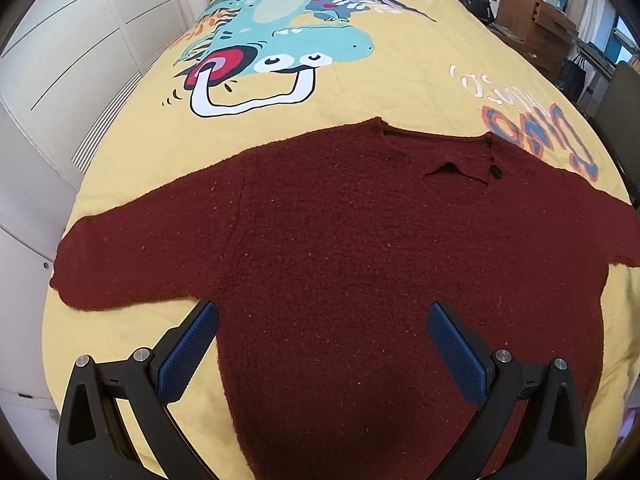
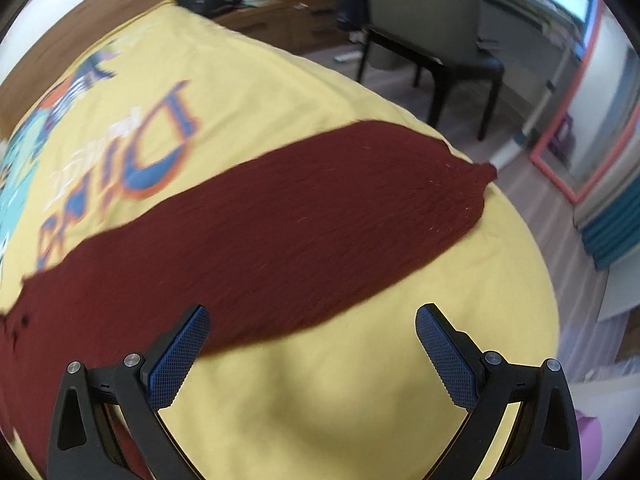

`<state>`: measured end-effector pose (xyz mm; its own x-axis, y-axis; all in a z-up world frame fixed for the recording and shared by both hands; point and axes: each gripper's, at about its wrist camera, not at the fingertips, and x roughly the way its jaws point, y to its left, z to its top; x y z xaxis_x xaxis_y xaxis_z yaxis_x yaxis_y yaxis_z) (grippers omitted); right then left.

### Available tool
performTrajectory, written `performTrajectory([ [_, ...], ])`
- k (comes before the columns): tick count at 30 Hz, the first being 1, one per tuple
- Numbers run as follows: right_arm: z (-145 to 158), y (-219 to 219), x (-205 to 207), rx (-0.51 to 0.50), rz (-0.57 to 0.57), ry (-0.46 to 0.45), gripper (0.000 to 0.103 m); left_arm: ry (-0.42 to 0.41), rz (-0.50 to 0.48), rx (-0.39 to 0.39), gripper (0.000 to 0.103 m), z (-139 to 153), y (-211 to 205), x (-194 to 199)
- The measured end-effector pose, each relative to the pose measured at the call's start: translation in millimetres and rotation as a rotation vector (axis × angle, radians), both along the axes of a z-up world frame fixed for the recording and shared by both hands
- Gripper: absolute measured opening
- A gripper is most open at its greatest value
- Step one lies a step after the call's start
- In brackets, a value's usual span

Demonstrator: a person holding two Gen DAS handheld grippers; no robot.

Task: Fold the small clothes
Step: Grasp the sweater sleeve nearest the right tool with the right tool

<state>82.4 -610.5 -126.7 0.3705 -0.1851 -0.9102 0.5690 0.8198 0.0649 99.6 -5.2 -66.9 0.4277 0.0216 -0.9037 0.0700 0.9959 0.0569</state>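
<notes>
Bed (image 1: pixel 400 80) with yellow cover; maroon sweater (image 1: pixel 340 240) spread flat on it, unfolded, sleeves out sideways. Left gripper (image 1: pixel 322 354) wide open, empty, body of sweater right between and ahead of jaws. Right gripper (image 2: pixel 312 356) wide open, empty; sleeve (image 2: pixel 320 208) just ahead, long axis running up-right to cuff. Right is nearer that sleeve, so likely sleeve fold-in first. View blurry.

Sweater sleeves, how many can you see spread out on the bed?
2. The left sleeve lies flat toward the wardrobe side of the yellow bedspread. The right sleeve stretches toward the bed edge near the chair. Neither is folded yet.
</notes>
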Motion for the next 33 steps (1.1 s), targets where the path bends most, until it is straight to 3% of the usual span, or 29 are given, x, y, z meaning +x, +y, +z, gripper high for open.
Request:
performTrajectory([
  [8, -56, -56, 16, 0.143, -0.202, 0.062, 0.099, 0.035, 0.020, -0.004, 0.102, -14, 9, 3],
  [12, -63, -61, 24, 0.142, -0.197, 0.066, 0.092, 0.050, 0.022, -0.006, 0.102, -21, 13, 3],
  [15, -61, -66, 30, 0.154, -0.200, 0.052, 0.063, 0.053, 0.024, -0.006, 0.102, -23, 16, 1],
  [17, -57, -68, 35, 0.175, -0.188, 0.037, 0.022, 0.053, 0.029, -0.011, 0.102, -24, 18, 0],
  [19, -53, -63, 44, 0.146, -0.123, 0.061, 0.013, 0.055, 0.035, -0.016, 0.102, -26, 20, -1],
  [22, -37, -49, 50, 0.081, -0.050, 0.060, 0.011, 0.060, 0.047, -0.027, 0.102, -28, 24, -1],
  [30, 43, 18, 49, -0.065, 0.136, -0.095, 0.011, 0.037, 0.042, -0.035, 0.102, -23, 28, -6],
  [33, 66, 47, 53, -0.074, 0.209, -0.145, 0.011, 0.024, 0.047, -0.063, 0.102, -18, 31, -7],
])
